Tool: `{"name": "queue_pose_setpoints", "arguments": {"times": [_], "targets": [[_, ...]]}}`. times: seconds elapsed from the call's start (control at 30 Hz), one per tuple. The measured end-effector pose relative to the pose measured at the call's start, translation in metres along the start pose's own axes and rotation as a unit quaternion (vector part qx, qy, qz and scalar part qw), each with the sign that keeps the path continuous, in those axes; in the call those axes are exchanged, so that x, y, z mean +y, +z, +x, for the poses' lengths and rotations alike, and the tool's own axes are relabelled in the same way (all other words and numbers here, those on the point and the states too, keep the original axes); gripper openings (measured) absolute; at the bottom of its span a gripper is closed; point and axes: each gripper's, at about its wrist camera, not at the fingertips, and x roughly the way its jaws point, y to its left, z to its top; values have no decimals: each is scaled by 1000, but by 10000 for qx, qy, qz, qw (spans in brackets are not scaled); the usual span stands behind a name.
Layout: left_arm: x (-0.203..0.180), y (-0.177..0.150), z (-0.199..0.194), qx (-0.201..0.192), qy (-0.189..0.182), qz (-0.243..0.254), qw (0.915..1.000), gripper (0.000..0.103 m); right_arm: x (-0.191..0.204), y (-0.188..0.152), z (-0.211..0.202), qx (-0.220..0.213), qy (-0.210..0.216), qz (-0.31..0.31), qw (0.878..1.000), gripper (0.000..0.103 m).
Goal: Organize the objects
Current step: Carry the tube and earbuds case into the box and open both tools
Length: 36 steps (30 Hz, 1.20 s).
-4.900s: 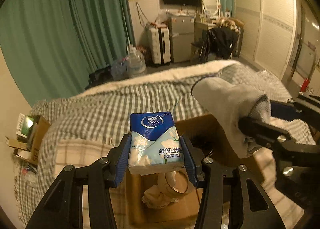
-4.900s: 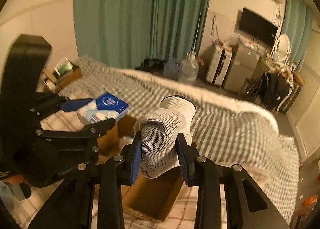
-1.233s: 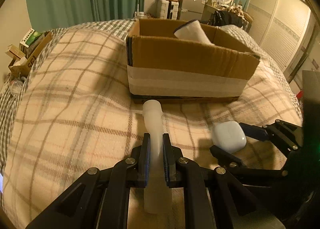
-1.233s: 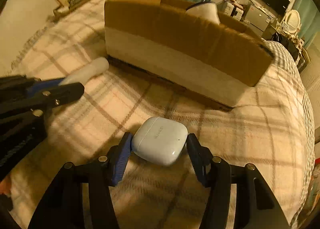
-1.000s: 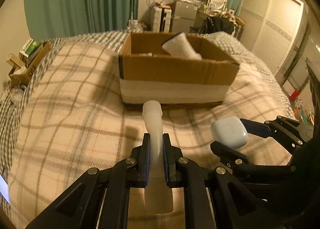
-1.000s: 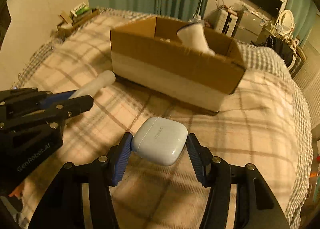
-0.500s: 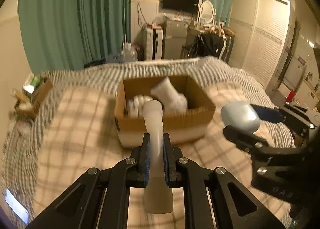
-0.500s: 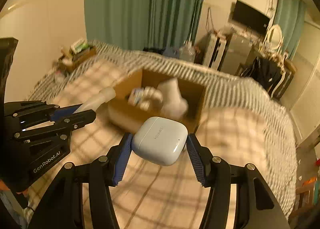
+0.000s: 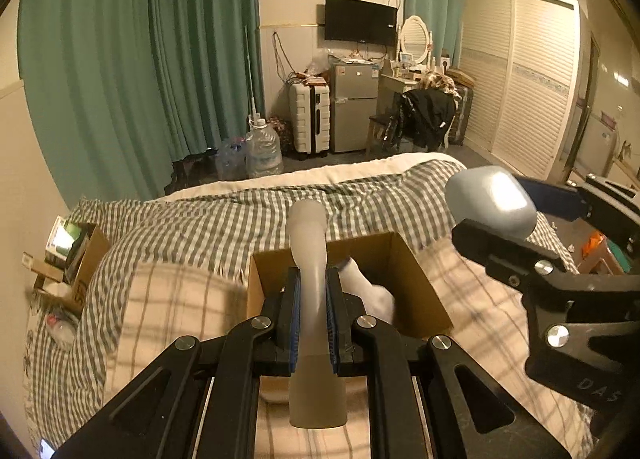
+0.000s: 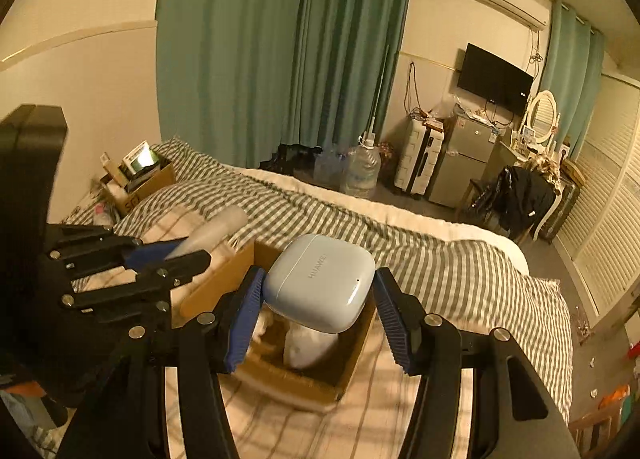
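Above a cardboard box on a bed, two hand-held grippers hover side by side, each carrying something. The left gripper (image 9: 312,315) is clenched on a slim translucent white bottle (image 9: 310,243), pinched at mid-body between blue pads (image 9: 295,323) so that its rounded cap points forward and its wider base sticks back toward the camera. The right gripper (image 10: 320,299) grasps a pale blue earbud case (image 10: 319,282) across its width, brand lettering facing up; the case is tilted slightly and held clear of everything below. Directly beneath both loads sits the open cardboard box (image 9: 416,271), resting on a beige plaid blanket (image 9: 168,299) spread over a green-and-white checked bedspread (image 9: 224,219). Inside the box, a white glove (image 9: 370,291) lies crumpled, along with other pale items too blurred to name. Beyond the bed are teal curtains (image 9: 132,71), a suitcase, a small fridge and a wall-mounted television. The step in hand appears to be carrying the bottle and case to the box for dropping in. The next move likely calls for lowering each gripper into the box opening and parting the fingers, placing the items beside the glove rather than on the rim.
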Motion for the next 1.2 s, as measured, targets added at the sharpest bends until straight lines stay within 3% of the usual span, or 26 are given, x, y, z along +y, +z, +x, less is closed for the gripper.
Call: {"name": "queue_pose_setpoints", "arguments": {"times": [0.23,0.53,0.77,0.9,1.07,1.1,1.13,1.2], "targets": [[9,3,59,301,-30,-40,9995,11,-21,11,65,235,51,101,9997,55],[8,-30,140,1017,-261,-89,9944,11,-31,-30,150,899,218,226,9955,55],[7,-42,166,1249,-220,-81,9919,11,-33,-61,185,1244,341,269,9913,55],[5,-48,168,1164,-152,32,9931,13,-34,-66,188,1195,356,354,9916,56],[6,-44,162,1154,-172,-14,9932,25,-39,-63,182,1126,319,524,9917,56],[7,-43,158,1102,-122,-36,9938,30,-39,-61,178,1070,287,535,9924,61],[7,-41,155,1050,-77,-43,9944,42,-38,-59,174,1022,266,559,9928,66],[6,-37,140,905,13,-45,9959,64,-43,-51,156,872,258,681,9935,67]]}}
